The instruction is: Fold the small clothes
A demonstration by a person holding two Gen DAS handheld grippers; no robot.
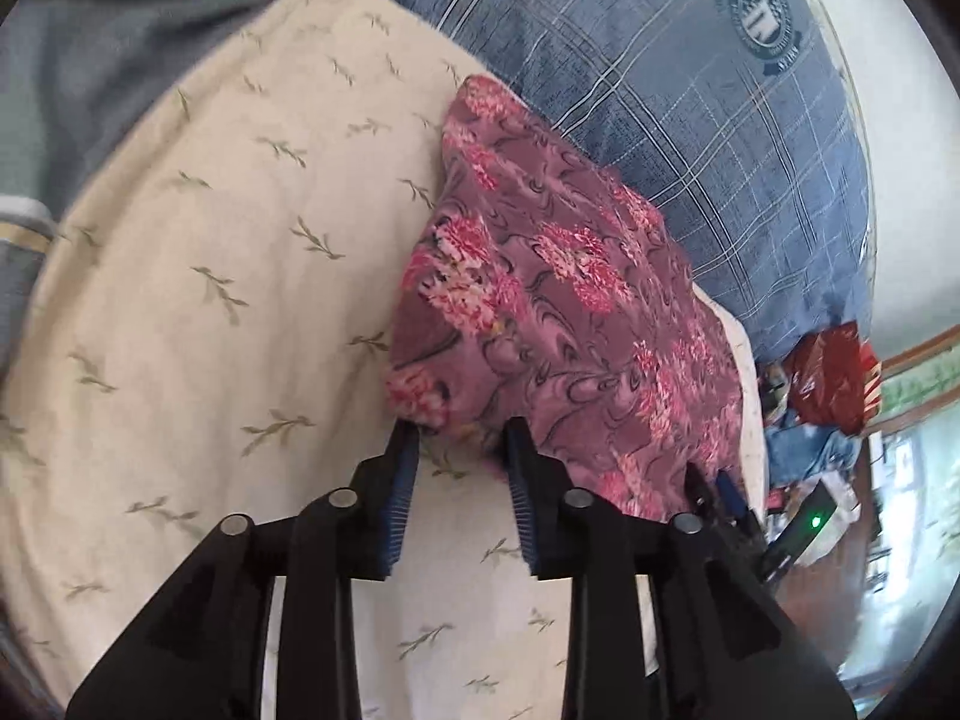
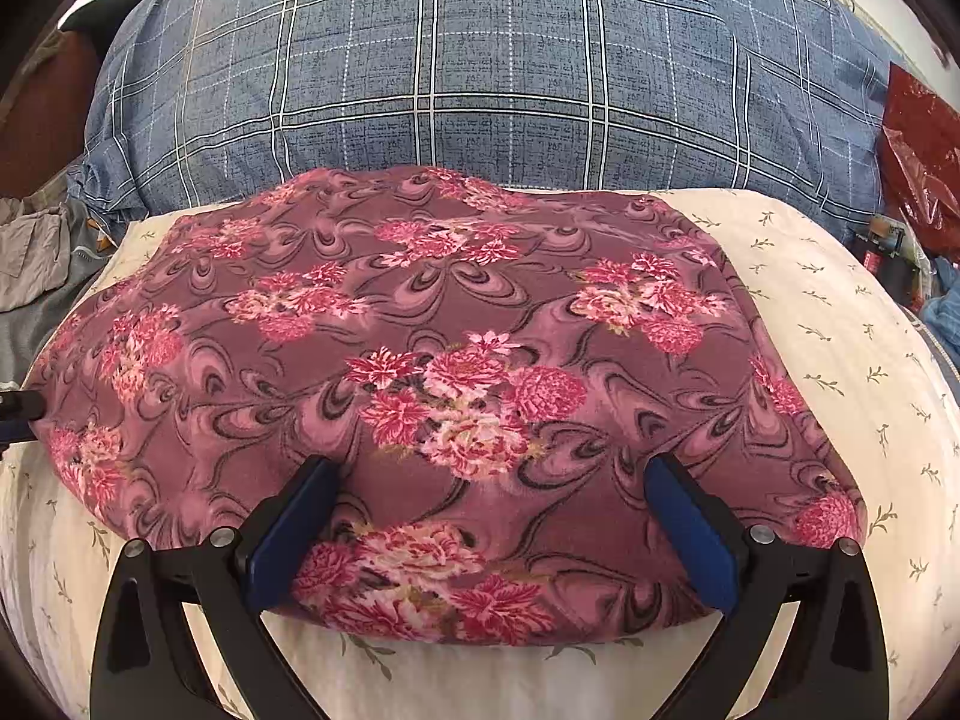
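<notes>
Floral garment folded on the cream sheet

Nearest, our right gripper (image 2: 489, 480) is spread wide over the soft mauve floral garment (image 2: 456, 360), our left gripper (image 1: 462, 438) released at its edge; it lies as a rounded slab on the sprigged cream sheet (image 1: 210, 252), blue plaid pillow (image 2: 480, 90) behind.

A mauve cloth garment (image 2: 456, 360) carries dark swirls and pink-and-cream flower clusters. The cream bedsheet (image 1: 210, 276) beneath shows small green leaf sprigs. Far behind, a blue pillow (image 2: 480, 84) bears white plaid lines.
</notes>
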